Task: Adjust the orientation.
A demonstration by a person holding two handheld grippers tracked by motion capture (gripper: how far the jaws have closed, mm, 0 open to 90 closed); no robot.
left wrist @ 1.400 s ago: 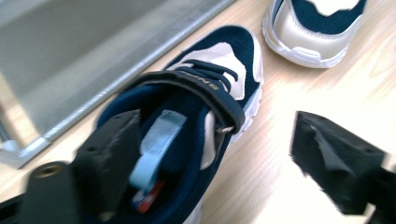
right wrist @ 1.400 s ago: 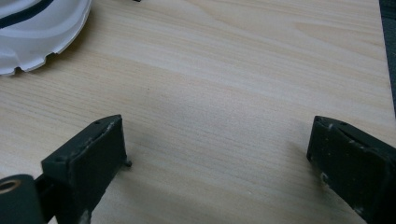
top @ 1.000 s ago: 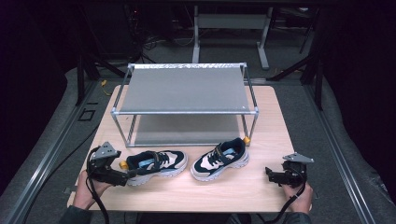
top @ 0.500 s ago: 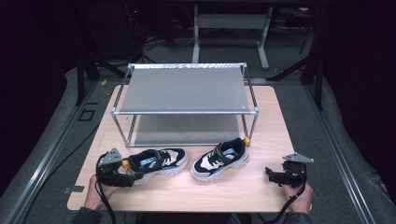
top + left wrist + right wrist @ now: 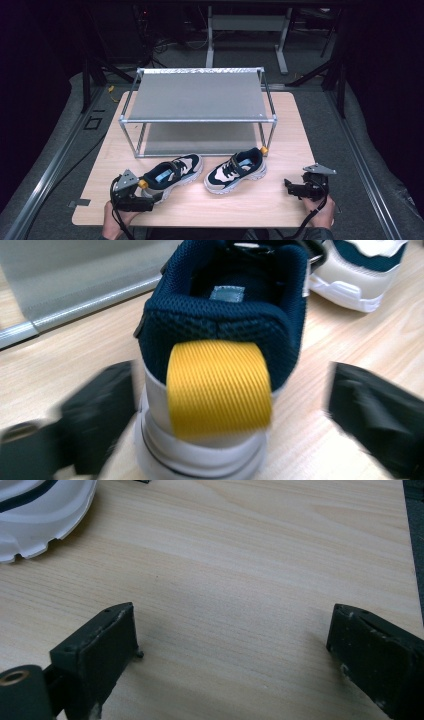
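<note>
Two open jaws of the left tool [image 5: 220, 405], just reopened, straddle the left shoe's [image 5: 172, 172] heel ungripped; next they must close, while the right tool [image 5: 295, 187] rests open.

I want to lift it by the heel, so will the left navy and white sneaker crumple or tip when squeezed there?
The navy and white sneaker probably gives at its padded mesh collar, so grip lower. Its white heel counter looks firmer and likely holds shape. Lifted from the heel alone, the toe may droop; the yellow ribbed pull tab looks floppy.
</note>
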